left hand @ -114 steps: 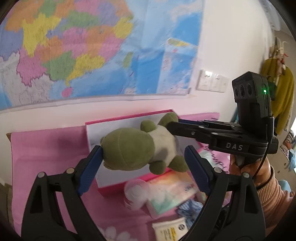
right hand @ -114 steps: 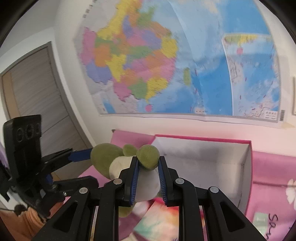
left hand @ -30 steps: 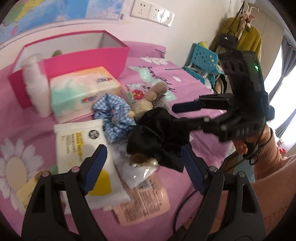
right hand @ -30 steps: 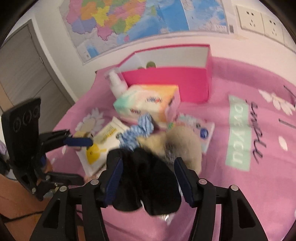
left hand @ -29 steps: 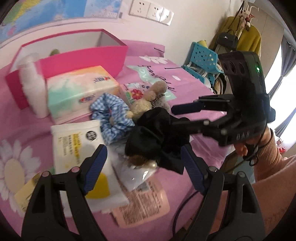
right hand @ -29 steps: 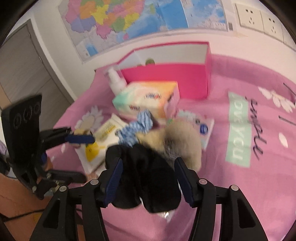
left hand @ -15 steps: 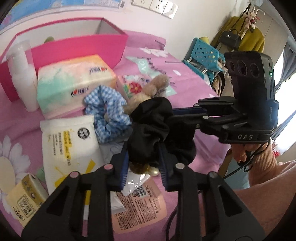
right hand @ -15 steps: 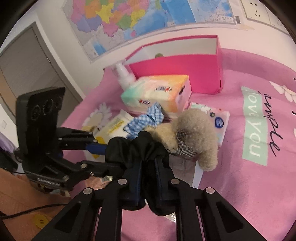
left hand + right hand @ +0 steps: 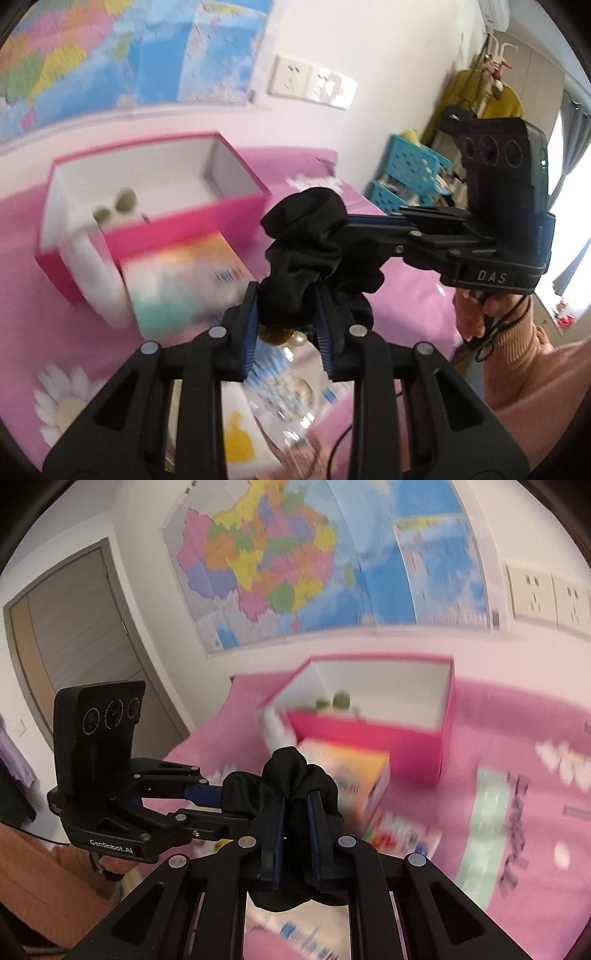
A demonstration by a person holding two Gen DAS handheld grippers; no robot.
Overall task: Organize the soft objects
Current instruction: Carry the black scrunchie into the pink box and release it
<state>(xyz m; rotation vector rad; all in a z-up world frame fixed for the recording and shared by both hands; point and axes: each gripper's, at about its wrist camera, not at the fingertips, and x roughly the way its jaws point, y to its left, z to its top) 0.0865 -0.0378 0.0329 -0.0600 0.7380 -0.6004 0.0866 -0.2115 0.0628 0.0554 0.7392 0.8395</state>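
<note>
Both grippers are shut on one black scrunchie point(image 9: 306, 251) and hold it in the air above the pink table. My left gripper point(image 9: 286, 314) pinches its near side; the right gripper point(image 9: 354, 221) comes in from the right. In the right wrist view the right gripper point(image 9: 293, 812) pinches the scrunchie point(image 9: 291, 775) and the left gripper point(image 9: 207, 794) reaches in from the left. A pink box point(image 9: 155, 229) stands behind, open at the top, with a green plush toy point(image 9: 122, 203) in its left end; it also shows in the right wrist view point(image 9: 373, 738).
A tissue box point(image 9: 184, 280) and a white bottle point(image 9: 96, 273) stand in front of the pink box. A white wipes pack point(image 9: 240, 435) and other packets lie below the grippers. Blue crates point(image 9: 406, 173) stand at the right beyond the table. The frames are motion-blurred.
Both grippers closed on the black scrunchie and lifted it off the table. The views have swung up toward the pink box and the wall.
</note>
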